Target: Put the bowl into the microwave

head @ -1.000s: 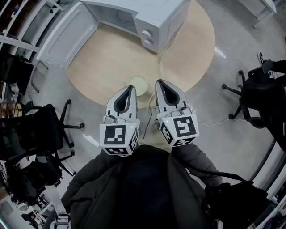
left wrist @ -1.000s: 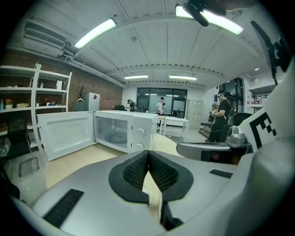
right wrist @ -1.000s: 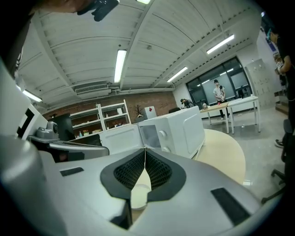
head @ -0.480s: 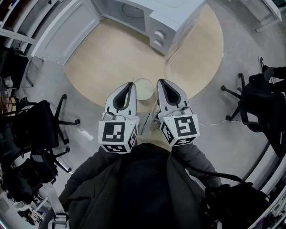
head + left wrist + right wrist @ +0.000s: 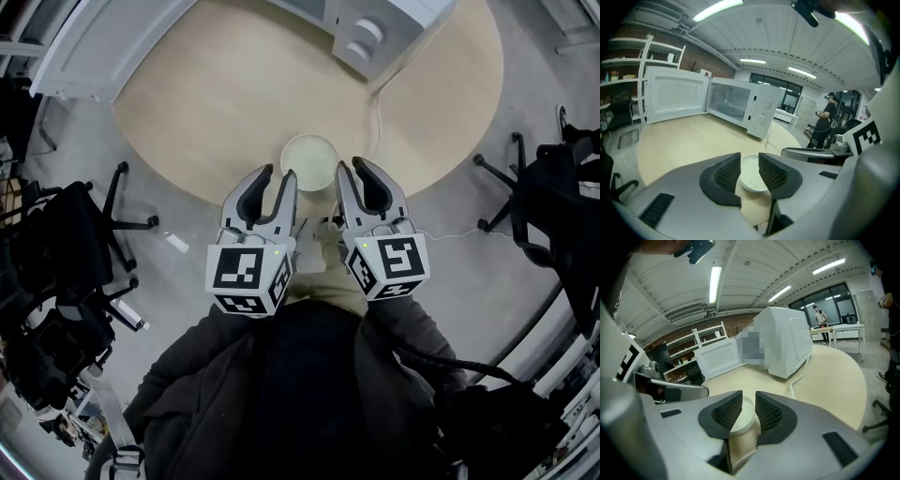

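Table (image 5: 216,103): round, pale wood, carrying the microwave and the bowl
Microwave (image 5: 375,33): white, at the far side of the table, door swung open to the left
Left gripper (image 5: 278,174): just left of the bowl; jaws narrowly apart, clamping nothing
Right gripper (image 5: 352,167): just right of the bowl; jaws have just been opening, bowl showing in the gap, not clamped
Bowl (image 5: 309,161): pale, upright by the table's near edge, well apart from the microwave

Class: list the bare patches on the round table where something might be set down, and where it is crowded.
Free: the wide stretch of table between the open microwave door and the bowl; also the strip right of the cable. Crowded: the near edge by the bowl, and the far side by the microwave.
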A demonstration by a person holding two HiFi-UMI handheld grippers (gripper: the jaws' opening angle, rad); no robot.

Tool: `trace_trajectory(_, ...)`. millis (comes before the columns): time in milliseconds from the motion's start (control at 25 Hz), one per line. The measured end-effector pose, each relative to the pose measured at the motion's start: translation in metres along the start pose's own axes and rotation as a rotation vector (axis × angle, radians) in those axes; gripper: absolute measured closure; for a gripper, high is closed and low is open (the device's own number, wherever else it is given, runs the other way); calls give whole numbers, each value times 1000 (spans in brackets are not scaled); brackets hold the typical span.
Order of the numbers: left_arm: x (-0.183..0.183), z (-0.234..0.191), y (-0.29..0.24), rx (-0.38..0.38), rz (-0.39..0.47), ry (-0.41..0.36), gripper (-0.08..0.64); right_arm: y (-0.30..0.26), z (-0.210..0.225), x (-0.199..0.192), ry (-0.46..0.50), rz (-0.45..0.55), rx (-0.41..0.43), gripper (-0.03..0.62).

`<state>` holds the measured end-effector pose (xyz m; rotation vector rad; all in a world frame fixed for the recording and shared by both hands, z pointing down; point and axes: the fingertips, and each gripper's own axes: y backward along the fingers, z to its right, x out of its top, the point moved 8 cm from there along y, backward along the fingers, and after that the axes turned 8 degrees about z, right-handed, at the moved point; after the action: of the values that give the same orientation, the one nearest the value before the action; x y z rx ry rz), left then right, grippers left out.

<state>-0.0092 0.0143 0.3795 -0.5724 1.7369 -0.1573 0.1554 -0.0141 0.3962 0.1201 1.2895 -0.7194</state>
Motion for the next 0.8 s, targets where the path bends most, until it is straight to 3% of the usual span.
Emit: trace_trajectory(800, -29, -29, -36, -40, -57, 79, 446, -28, 3, -38, -33, -102, -24, 520)
